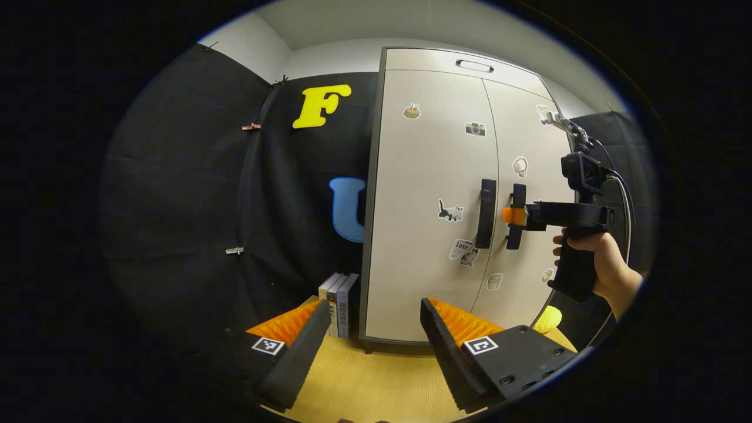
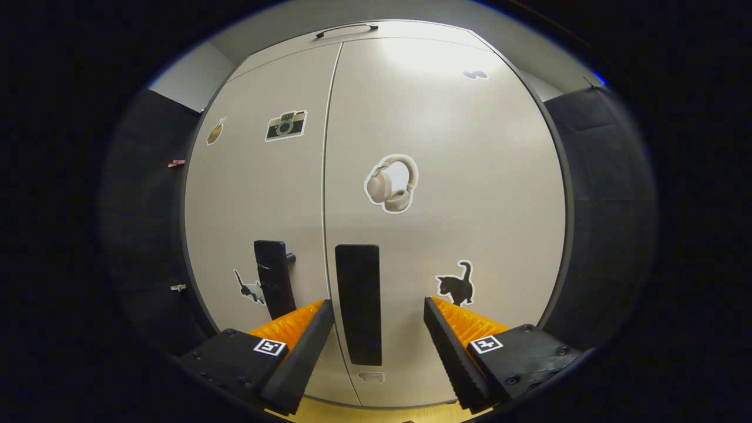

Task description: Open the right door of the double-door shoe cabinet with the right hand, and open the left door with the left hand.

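Both doors closed: right gripper [image 2: 376, 314], jaws spread, straddles the right door handle [image 2: 358, 302] and must clamp next; left gripper [image 1: 373, 326], jaws spread, waits far off.

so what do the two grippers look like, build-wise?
Both are handheld pistol-grip units. The right gripper has a black body, a camera block on top and a cable looping off its rear; a bare hand holds it, no sleeve visible. The left gripper has ridged pads and square black-and-white markers on black mounts.
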### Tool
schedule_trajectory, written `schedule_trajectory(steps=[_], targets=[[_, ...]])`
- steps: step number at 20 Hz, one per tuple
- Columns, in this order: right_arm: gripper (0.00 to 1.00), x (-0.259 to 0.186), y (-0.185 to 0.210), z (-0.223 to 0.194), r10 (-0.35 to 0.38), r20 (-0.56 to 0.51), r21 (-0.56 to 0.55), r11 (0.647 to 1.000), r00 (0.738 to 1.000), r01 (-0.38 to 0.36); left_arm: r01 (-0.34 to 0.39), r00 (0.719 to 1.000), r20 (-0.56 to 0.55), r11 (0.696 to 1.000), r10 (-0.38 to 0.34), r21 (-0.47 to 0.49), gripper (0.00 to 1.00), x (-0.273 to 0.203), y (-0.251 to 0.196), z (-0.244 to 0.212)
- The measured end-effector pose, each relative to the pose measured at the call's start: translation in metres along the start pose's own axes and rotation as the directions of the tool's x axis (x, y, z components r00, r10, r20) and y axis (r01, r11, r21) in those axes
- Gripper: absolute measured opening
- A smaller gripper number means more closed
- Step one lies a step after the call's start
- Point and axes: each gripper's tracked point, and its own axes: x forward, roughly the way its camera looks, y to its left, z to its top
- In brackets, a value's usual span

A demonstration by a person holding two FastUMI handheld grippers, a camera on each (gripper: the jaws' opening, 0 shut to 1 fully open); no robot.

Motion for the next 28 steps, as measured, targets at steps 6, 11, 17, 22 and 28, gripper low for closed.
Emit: schedule_trajectory(steps=[6, 11, 17, 22, 28], targets=[[0.75, 0.006, 0.009, -0.013, -0.019, -0.044, -0.009, 1.0, 0.999, 0.018, -0.015, 1.0, -0.001, 1.0, 0.015, -0.009, 0.95, -0.002, 0.011, -0.001], [0.43, 0.005, 0.006, -0.014, -0.052, -0.061, -0.005, 0.999, 0.997, 0.052, -0.022, 1.0, -0.009, 1.0, 0.022, -0.011, 0.95, -0.003, 0.018, -0.006], [0.27, 0.008, 0.008, -0.018, -0.033, -0.091, -0.017, 0.999, 0.995, 0.031, -0.033, 0.999, 0.006, 0.999, 0.033, -0.024, 0.95, -0.012, 0.031, -0.005], [0.14, 0.006, 0.009, -0.019, 0.012, -0.142, -0.007, 1.0, 0.99, -0.013, -0.008, 1.0, 0.023, 0.998, 0.009, -0.056, 0.95, -0.022, 0.036, -0.004], [0.14, -0.005, 0.008, -0.017, -0.005, -0.148, 0.01, 1.0, 0.989, 0.007, 0.026, 0.999, 0.041, 1.0, -0.025, -0.018, 0.95, -0.03, 0.039, 0.003]])
